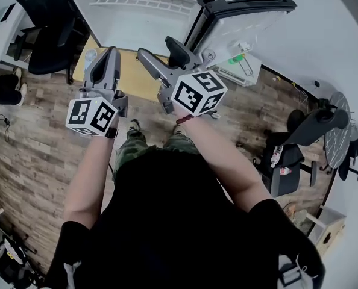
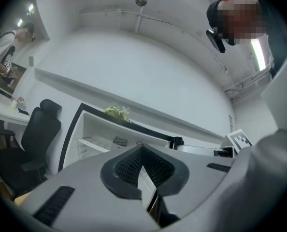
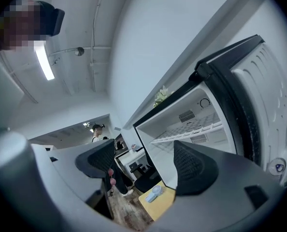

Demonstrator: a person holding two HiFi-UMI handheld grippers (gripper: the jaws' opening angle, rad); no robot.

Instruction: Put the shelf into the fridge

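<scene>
While head view shows grey left gripper point(image 1: 111, 52) & right gripper point(image 1: 159, 48) facing open white fridge point(image 1: 137, 23), gripper views settle jaws: left pressed together, right well apart, both empty.

A black office chair point(image 1: 46, 41) stands beside a yellow table point(image 1: 134, 77).

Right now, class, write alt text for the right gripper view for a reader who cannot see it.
The right claw stands open and empty, facing an open white fridge with a wire shelf inside, its door swung out at right. Below, a small handheld fan lies on a yellow tabletop.
</scene>
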